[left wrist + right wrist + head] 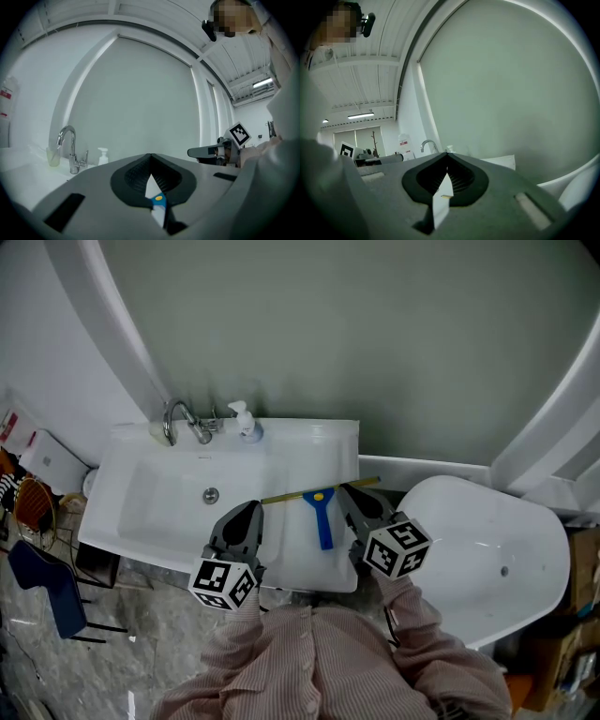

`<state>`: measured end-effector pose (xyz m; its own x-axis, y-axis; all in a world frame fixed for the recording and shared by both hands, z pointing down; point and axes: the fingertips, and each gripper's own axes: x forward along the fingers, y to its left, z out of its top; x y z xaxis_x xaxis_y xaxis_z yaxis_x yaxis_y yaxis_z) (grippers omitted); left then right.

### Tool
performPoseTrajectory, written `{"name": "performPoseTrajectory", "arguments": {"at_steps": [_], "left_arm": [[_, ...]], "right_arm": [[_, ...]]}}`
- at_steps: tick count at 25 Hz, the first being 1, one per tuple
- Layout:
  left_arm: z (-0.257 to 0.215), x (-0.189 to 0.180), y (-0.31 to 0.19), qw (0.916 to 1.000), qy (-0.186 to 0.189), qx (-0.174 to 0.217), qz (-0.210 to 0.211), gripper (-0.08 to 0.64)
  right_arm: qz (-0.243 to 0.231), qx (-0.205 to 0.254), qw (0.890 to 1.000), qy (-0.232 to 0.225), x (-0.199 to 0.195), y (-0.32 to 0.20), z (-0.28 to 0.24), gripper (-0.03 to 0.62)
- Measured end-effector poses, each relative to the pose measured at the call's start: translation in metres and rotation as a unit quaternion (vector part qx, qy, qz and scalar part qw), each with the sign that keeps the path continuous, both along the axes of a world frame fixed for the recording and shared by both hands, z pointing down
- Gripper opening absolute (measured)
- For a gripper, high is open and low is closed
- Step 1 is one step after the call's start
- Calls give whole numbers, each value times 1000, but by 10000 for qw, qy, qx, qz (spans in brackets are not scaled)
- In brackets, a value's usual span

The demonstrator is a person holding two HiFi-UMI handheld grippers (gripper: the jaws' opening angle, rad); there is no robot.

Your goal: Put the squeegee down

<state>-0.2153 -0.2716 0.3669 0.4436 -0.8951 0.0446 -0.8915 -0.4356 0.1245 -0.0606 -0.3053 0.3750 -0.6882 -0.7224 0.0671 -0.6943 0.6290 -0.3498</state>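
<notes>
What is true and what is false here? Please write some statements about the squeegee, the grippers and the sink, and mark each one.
1. The squeegee lies on the sink top. True.
2. The right gripper holds the squeegee. False: its jaws are shut on nothing.
3. The soap bottle stands beside the tap. True.
4. The left gripper is open. False: it is shut.
5. In the head view, the tub is left of the sink. False: it is on the right.
</notes>
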Motion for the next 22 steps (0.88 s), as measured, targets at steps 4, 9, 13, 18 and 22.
{"name": "performPoseTrajectory", "arguments": {"at_steps": [4,9,13,18,22], "left_arm": [[-8,-6,3,9999,4,112,-110,-2],[-11,-14,2,9996,-6,180,-224,-2],[-11,-18,2,9994,-28,167,-305,-2],[-10,-18,1,9993,-36,146,-356,-2],[-7,-17,1,9993,-48,102,-358,-2]], "right_arm": [[-9,169,9998,-84,5,1,-13,6],[15,274,9996,-113,11,0,-18,6],[124,289,9995,-34,16,0,-16,5],[209,282,9994,25,22,-3,-14,5],[238,260,9994,62,24,-4,-11,5]]}}
